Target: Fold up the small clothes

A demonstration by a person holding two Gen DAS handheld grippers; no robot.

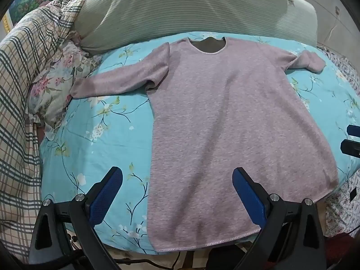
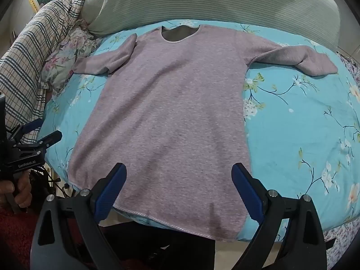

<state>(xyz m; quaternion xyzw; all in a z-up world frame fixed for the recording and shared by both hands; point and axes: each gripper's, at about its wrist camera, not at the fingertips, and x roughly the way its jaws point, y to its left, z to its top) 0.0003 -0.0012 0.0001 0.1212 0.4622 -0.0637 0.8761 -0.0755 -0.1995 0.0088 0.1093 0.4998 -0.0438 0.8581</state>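
Blue ribbed pads on black fingers, spread wide and empty, on both left gripper and right gripper. Beyond, at twelve o'clock, fuzzy mauve knit top flat on turquoise floral bedsheet; striped pillow behind.

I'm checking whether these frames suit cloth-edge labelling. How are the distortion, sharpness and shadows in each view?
Left wrist view: strong fisheye bowing, black corners; the mauve knit long-sleeved top is sharp, soft shadows down its middle, its near hem partly hidden by the open left gripper. Right wrist view: same bowing, even light, no glare; the open right gripper darkens the hem.
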